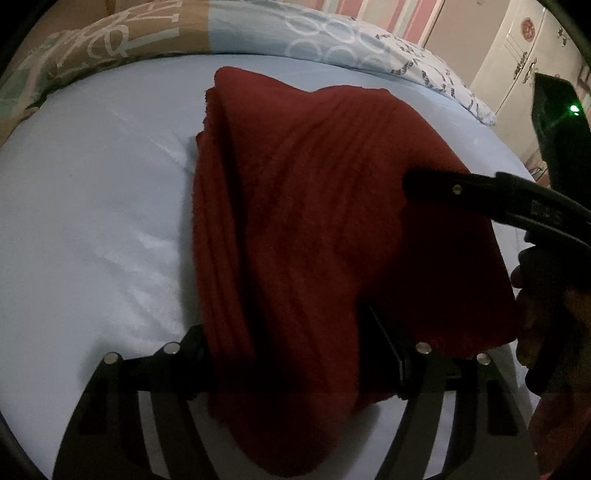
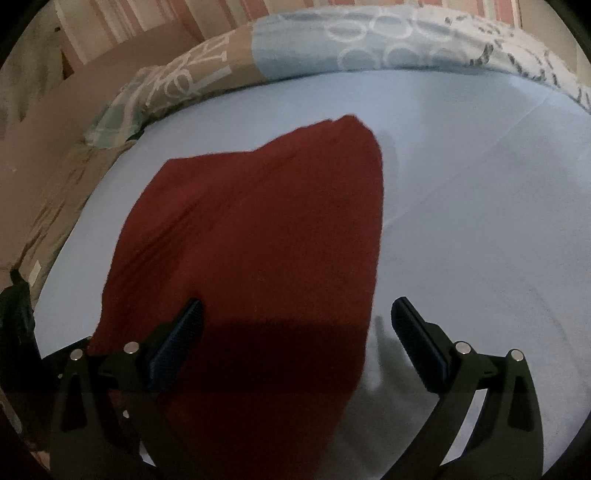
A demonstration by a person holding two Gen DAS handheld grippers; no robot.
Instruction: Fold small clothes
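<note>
A dark red knitted garment (image 1: 295,221) lies folded on the pale blue bed sheet (image 1: 92,221). In the left wrist view it drapes over and between my left gripper's (image 1: 291,354) fingers, hiding the pads; the jaws stand wide apart. My right gripper (image 1: 461,192) reaches in from the right and rests on the garment's right edge. In the right wrist view the garment (image 2: 251,240) lies under my right gripper (image 2: 295,332), whose fingers (image 2: 417,339) are spread wide, the left one on the cloth, the right one over the sheet (image 2: 480,221).
A patterned brown and blue quilt (image 1: 221,33) runs along the far edge of the bed, also in the right wrist view (image 2: 295,40). A white cabinet (image 1: 517,48) stands at the far right. A striped wall (image 2: 147,18) is behind the bed.
</note>
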